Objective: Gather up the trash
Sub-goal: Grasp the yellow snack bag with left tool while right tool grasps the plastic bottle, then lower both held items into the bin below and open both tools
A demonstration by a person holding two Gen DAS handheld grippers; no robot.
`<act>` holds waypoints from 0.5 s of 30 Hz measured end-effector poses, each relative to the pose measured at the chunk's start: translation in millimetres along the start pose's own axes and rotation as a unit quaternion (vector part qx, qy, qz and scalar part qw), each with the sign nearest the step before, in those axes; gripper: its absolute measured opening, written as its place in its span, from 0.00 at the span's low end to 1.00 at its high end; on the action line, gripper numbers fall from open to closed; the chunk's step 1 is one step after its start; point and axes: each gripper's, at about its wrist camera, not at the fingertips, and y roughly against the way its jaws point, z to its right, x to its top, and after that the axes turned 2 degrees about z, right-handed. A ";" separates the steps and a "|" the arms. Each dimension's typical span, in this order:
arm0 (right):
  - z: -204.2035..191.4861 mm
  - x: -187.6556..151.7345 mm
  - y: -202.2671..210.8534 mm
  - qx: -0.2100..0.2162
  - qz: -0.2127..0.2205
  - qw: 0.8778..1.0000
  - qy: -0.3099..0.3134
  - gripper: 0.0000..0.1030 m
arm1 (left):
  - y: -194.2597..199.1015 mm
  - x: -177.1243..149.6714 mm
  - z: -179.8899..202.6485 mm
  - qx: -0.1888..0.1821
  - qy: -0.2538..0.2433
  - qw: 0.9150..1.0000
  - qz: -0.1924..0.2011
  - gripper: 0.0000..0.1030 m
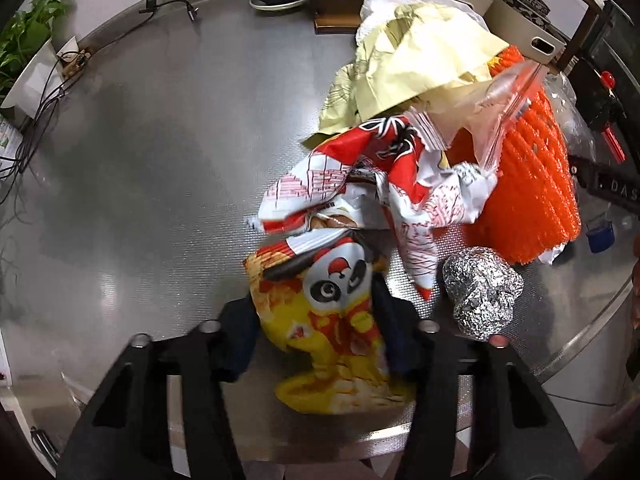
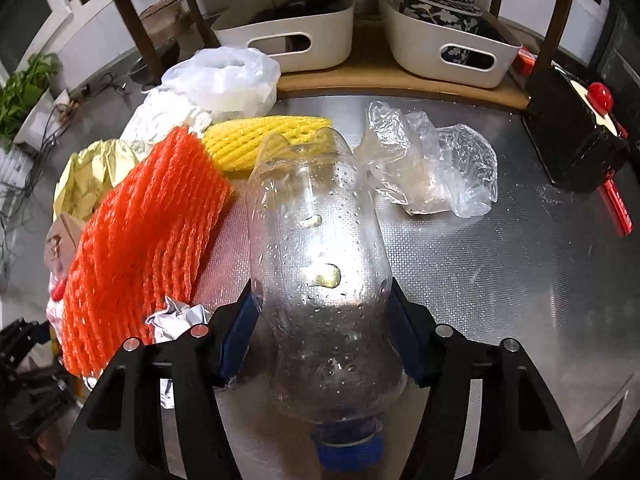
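Note:
My left gripper [image 1: 316,316] is shut on a yellow snack bag with a panda print [image 1: 332,312], held over the steel table [image 1: 152,152]. Beyond it lie a red-and-white wrapper [image 1: 360,184], crumpled yellow paper [image 1: 416,68], a clear zip bag [image 1: 504,100], a foil ball [image 1: 480,292] and orange foam netting [image 1: 532,176]. My right gripper [image 2: 322,312] is shut on a clear plastic bottle [image 2: 316,248] with a blue cap, its base pointing away. The orange netting [image 2: 140,240] is to its left, yellow foam netting [image 2: 256,140] behind, and a clear plastic bag [image 2: 432,168] to the right.
A wooden shelf [image 2: 384,76] at the back carries two white bins [image 2: 296,36] with dishes. A white plastic bag [image 2: 224,76] and crumpled white paper [image 2: 176,320] lie by the netting. A black box with a red knob [image 2: 572,128] stands right. Cables [image 1: 40,96] and a plant [image 1: 24,36] sit at the left edge.

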 end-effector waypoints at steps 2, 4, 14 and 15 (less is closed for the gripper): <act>-0.1 -4.0 2.1 -0.005 0.003 1.000 0.002 0.61 | 2.3 -2.9 0.0 0.000 -0.001 1.000 0.000 0.40; -0.1 -7.8 5.8 -0.009 0.008 1.000 0.003 0.60 | 6.2 -8.2 -0.5 -0.001 0.002 1.000 0.001 0.34; 17.3 -37.6 45.9 -0.018 0.034 0.999 -0.022 0.60 | 36.7 -42.9 -1.7 -0.002 0.009 1.000 0.019 0.30; 18.6 -39.9 49.6 -0.018 0.037 0.999 -0.026 0.60 | 40.5 -47.8 -2.0 -0.001 0.010 1.000 0.022 0.30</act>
